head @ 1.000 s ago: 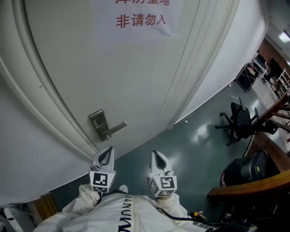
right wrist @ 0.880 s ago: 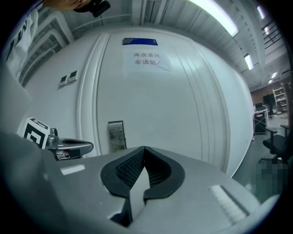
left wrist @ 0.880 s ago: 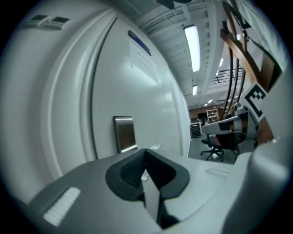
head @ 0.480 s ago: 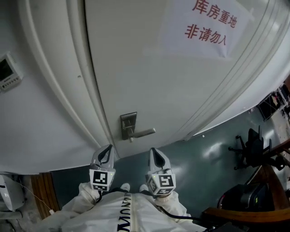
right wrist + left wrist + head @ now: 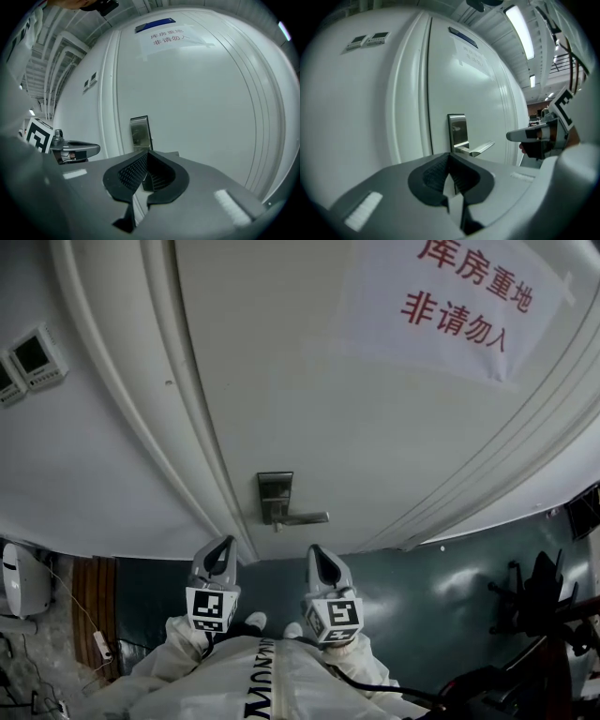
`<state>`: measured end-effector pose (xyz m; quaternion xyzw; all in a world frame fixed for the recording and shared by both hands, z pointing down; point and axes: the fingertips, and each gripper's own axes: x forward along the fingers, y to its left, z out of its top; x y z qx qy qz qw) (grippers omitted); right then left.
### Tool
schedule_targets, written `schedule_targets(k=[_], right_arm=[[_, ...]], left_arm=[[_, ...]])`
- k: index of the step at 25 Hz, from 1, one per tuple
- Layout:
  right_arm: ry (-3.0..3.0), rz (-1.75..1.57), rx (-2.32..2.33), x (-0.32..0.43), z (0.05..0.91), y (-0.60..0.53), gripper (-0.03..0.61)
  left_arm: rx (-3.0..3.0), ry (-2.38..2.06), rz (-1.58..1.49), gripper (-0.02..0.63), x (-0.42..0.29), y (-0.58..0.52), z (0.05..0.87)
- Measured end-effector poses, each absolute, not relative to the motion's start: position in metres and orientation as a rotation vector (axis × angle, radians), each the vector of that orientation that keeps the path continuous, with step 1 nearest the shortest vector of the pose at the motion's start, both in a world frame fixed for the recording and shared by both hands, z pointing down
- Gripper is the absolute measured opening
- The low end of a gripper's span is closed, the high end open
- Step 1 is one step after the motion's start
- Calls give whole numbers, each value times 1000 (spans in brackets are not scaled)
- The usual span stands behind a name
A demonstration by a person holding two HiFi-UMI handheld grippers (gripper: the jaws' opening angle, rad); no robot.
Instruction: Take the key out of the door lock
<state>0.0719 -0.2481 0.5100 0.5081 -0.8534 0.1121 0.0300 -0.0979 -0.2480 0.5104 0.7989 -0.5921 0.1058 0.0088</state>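
Head view | door sign [image 5: 457, 310] red "库房重地 非请勿入" | left gripper [image 5: 226, 544] jaws closed, empty | right gripper [image 5: 314, 552] jaws closed, empty

A white wall [image 5: 84, 474] carries two small control panels [image 5: 36, 354] on the left. The glossy dark-green floor [image 5: 441, 587] catches reflections. An office chair [image 5: 536, 601] stands far right, with strip lights [image 5: 520, 30] overhead.
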Motion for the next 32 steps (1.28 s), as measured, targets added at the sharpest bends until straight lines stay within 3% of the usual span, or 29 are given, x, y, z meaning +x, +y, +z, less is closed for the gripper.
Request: schedule_targets(k=[22,32], right_arm=[[-2727,418,1399,72,521,-244,2],[-2749,837,1438,62,544,-254,22]], left_arm=[[2365,-1981,351,0,-90,-220,515],[2398,-1931,340,0,-106,-230,518]])
